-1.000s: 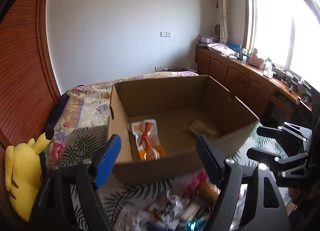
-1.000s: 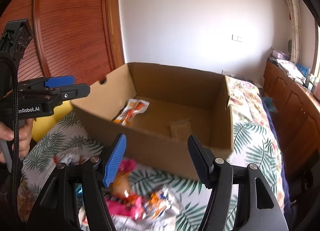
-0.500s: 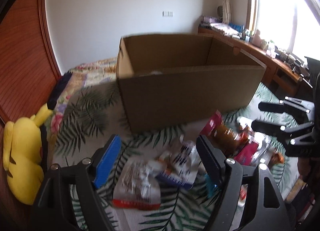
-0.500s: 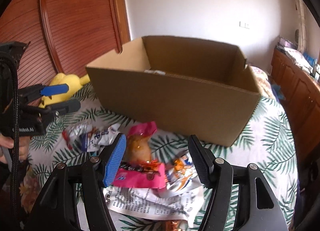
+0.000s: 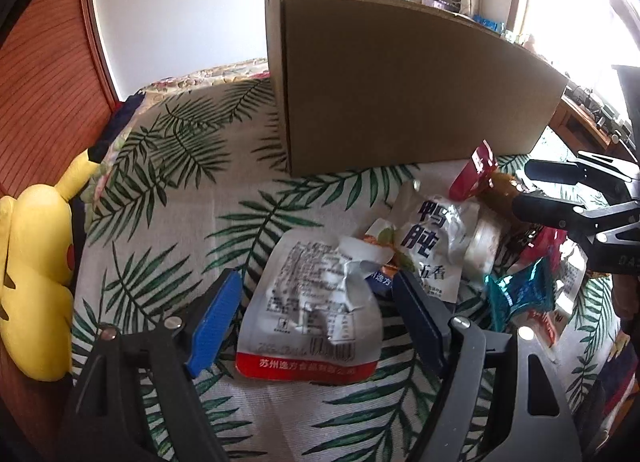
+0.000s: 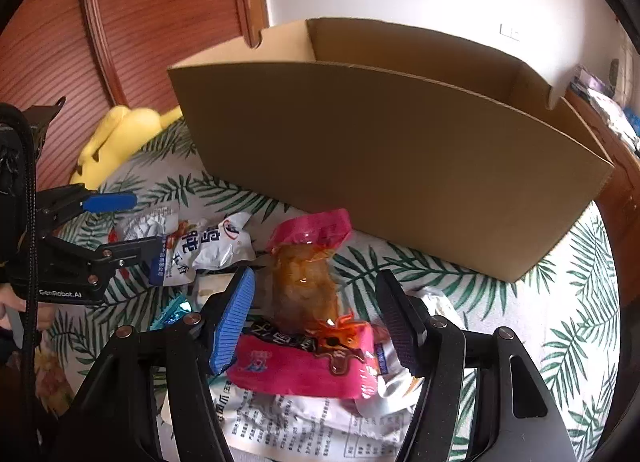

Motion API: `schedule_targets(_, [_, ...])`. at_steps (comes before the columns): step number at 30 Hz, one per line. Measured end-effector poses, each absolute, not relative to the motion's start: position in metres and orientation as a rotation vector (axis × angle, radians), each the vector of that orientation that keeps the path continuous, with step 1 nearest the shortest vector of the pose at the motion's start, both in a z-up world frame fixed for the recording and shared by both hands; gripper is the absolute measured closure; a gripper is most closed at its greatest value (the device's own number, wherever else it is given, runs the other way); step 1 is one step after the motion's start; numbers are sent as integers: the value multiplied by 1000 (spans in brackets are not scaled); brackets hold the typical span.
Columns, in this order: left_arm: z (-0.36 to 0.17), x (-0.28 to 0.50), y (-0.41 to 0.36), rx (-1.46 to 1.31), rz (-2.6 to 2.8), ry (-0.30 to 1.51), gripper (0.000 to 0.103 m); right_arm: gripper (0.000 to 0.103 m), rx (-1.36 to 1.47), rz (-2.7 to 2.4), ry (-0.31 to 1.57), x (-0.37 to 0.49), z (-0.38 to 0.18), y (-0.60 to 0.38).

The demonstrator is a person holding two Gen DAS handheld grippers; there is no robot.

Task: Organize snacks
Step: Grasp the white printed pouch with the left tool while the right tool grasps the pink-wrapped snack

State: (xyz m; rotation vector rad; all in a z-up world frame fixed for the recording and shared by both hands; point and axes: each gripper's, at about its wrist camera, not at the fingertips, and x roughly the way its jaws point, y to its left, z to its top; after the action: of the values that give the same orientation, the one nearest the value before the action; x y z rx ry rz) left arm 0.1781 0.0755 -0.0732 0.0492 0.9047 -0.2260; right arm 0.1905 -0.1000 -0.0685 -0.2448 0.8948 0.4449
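Cardboard box [image 5: 400,86]: my landmark; it stands open-topped on the leaf-print bedspread [image 5: 168,198], its long wall facing both cameras, nothing of its inside visible from here.
Snack pile: loose on the bedspread just in front of the box's near wall.
Step in hand: I judge this the pick phase, both tools lowered over the pile, nothing gripped yet.
Left gripper [image 5: 316,306]: jaws wide, straddling the white pouch with a red bottom band [image 5: 312,314], pads not pressing it.
White pouch: flat and crumpled, long axis running away from the box, red band at the end farthest from it.
Right gripper [image 6: 316,310]: jaws fairly wide, empty, framing the clear pouch with a pink top [image 6: 306,278].
Clear pouch: long axis roughly toward the box, pink sealed end nearest it; its far end rests on a pink packet [image 6: 296,370] lying crosswise.
Next move, my guess: sink each tool a little, close across the pouch's short width, then lift over the box's wall.
Yellow plush toy [image 5: 36,274]: well left of the box, out of my way.
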Motion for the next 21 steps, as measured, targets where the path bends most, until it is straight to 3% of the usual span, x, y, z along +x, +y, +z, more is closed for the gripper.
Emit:
schedule_targets(14, [-80,176,82,40,-228,886,25,39,-276,437,947,208,-83,-87])
schedule_targets(18, [-78,175,85,38,-226,883,38,39,-283,432,953,211,-82,-85])
schedule_targets(21, [-78,175,83,45,-228,889,38,39,-287,432,963,216,-82,-82])
